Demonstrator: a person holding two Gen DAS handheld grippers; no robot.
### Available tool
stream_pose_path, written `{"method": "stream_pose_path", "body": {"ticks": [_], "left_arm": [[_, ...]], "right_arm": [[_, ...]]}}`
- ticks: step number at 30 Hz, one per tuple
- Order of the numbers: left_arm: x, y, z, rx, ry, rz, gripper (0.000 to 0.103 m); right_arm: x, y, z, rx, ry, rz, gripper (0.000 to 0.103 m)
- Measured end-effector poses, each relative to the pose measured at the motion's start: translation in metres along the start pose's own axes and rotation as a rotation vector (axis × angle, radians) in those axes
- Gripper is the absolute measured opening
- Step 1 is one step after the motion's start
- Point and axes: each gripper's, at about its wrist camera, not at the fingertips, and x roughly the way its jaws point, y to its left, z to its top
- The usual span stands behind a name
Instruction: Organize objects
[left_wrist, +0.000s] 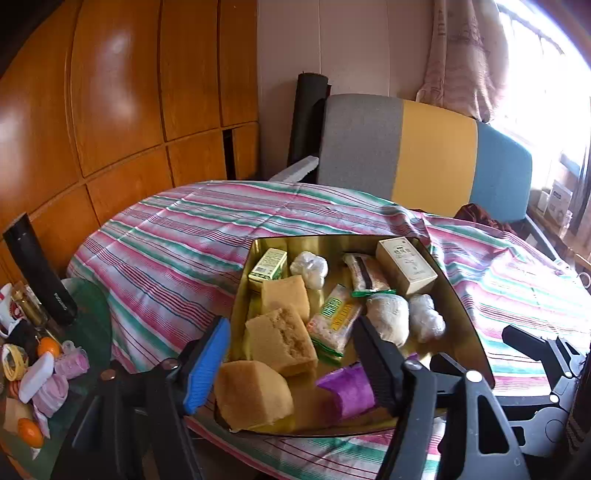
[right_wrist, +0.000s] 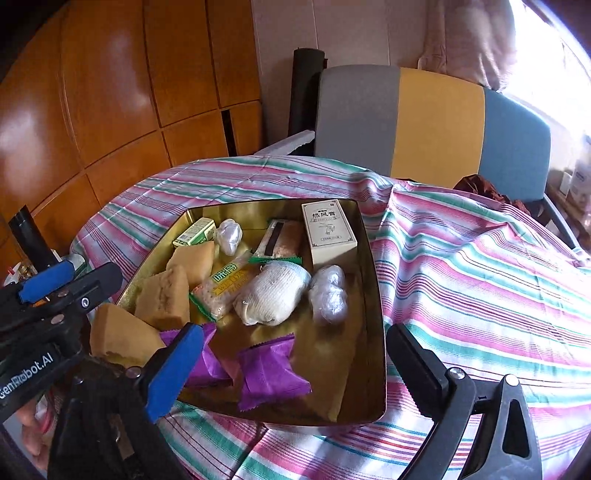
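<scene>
Both grippers, left (left_wrist: 295, 354) and right (right_wrist: 295, 365), hover with fingers spread and empty over the near rim of the gold tin (right_wrist: 373, 258) on the striped desk (right_wrist: 480, 277), purple packets (right_wrist: 271, 369) at 6 o'clock, so it's mostly packed, though clutter (left_wrist: 40, 369) at 9 o'clock probably remains.

I hold the left gripper (left_wrist: 295, 354) at 6 o'clock, jaws parted, pitched downward. I hold the right gripper (right_wrist: 291, 365) at 6 o'clock, jaws spread wide, gripping nothing.
</scene>
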Motion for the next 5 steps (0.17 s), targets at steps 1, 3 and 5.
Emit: {"method": "stream_pose_path", "body": {"ticks": [1,3,5], "left_arm": [[-0.0005,0.0001,0.0,0.001,-0.005,0.003,0.065],[-0.0008,0.0012,0.0003,-0.003,-0.006,-0.001,0.064],[0.0003,0.0027,0.0017,-0.007,0.001,-0.01,0.064]], "right_arm": [[0.0007,0.0006,-0.0004,-0.003,0.002,0.0,0.1],[0.002,0.0014,-0.0001,-0.006,0.006,0.0,0.1],[0.0032,0.0019,0.0003,-0.006,0.009,0.0,0.1]]}}
